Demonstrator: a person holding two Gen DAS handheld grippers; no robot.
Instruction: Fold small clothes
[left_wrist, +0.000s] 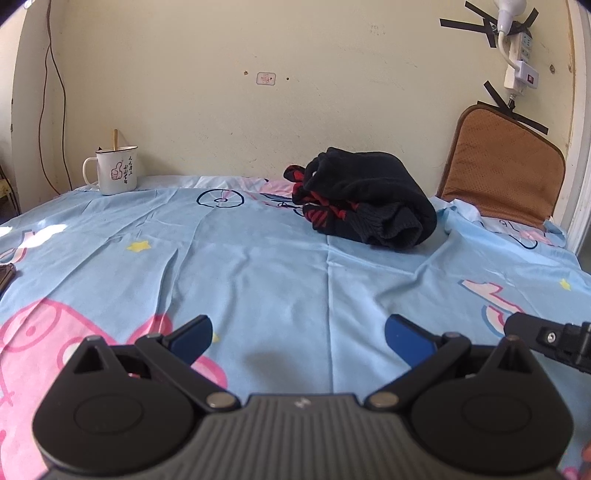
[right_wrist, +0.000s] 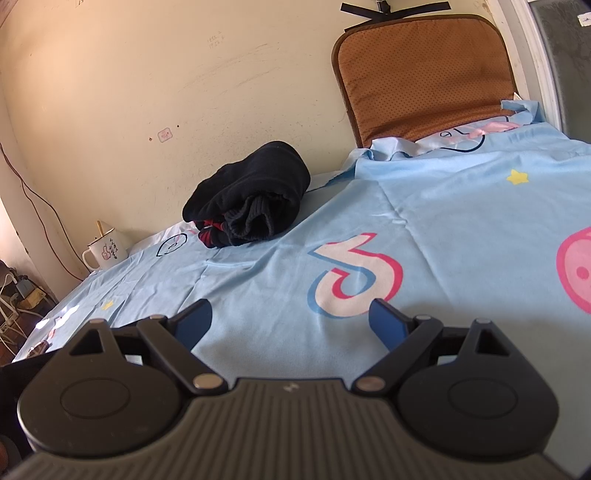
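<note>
- Both tongs are wide open and hold nothing. The left tongs (left_wrist: 298, 334) hang low over the sheet (left_wrist: 258, 258), and so do the right tongs (right_wrist: 291, 319).
- The clothes (left_wrist: 364, 197) sit in a dark lump near the wall, well away from both tongs. The lump is black with red stripes, and it looks thick, soft and knitted, with a ribbed cuff poking out.
- No folding looks begun yet; the lump first needs a grab and a pull to the open middle.
- The sheet is thin, light blue and creased, with pink pigs and yellow stars. A low grab could pinch the sheet along with the clothes and drag it.
- The lump is rolled on itself. A pinch on just one layer could lift a tangle, not a flat piece.
- The cup (left_wrist: 114, 170) is white, hard and shiny, with a stick in it. It stands on the far left of the sheet. A hard tug on the sheet could tip it.
- The brown pad (left_wrist: 502, 173) leans on the wall to the right of the clothes. It looks stiff and dotted with tiny holes. A wide swing there could knock it down.
</note>
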